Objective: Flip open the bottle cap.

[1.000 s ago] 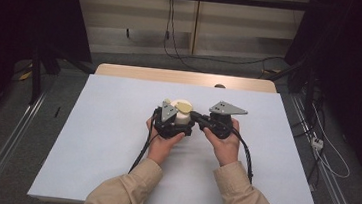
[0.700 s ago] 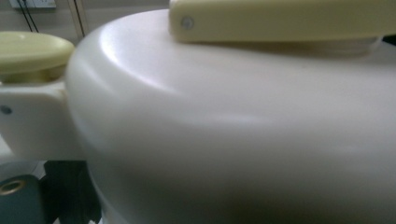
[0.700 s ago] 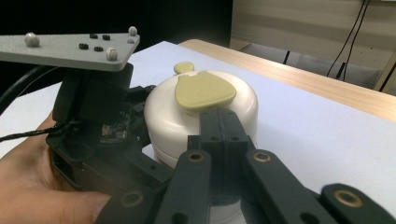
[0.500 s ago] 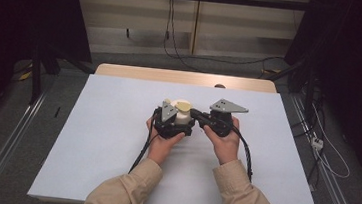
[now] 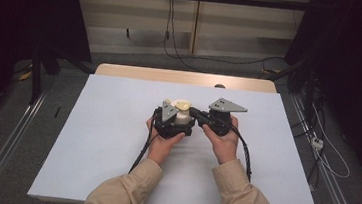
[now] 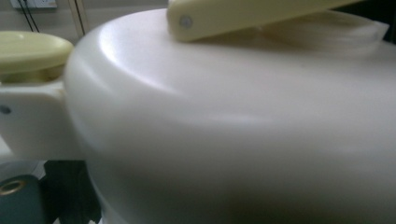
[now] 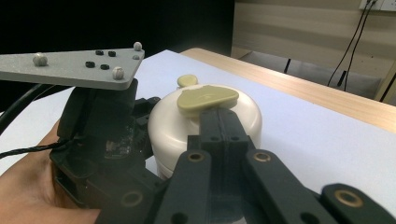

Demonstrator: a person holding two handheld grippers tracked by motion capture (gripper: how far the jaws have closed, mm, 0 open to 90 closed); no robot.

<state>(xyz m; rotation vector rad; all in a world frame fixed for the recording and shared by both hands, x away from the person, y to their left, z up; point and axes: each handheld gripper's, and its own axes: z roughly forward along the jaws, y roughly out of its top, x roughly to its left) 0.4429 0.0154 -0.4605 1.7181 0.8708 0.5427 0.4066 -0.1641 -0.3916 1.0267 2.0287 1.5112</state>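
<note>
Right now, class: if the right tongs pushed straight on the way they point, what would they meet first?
The right tongs, jaws together, already sit at the yellowish tab on the cream container's lid, so they would meet that first. Whether they touch yet is unclear.

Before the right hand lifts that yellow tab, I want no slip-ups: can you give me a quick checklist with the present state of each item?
1. Left gripper against the cream container: ok; whether its jaws clamp it: cannot tell.
2. Right gripper jaws shut, tips at the yellow tab: ok.
3. Tab actually pinched, not just touched: cannot tell.
4. Container upright on the white table cover: ok in the right gripper view.
5. Both hands steady on the grippers, left hand, right hand: ok.
6. Small yellow knob behind the tab free of the jaws: ok.
</note>
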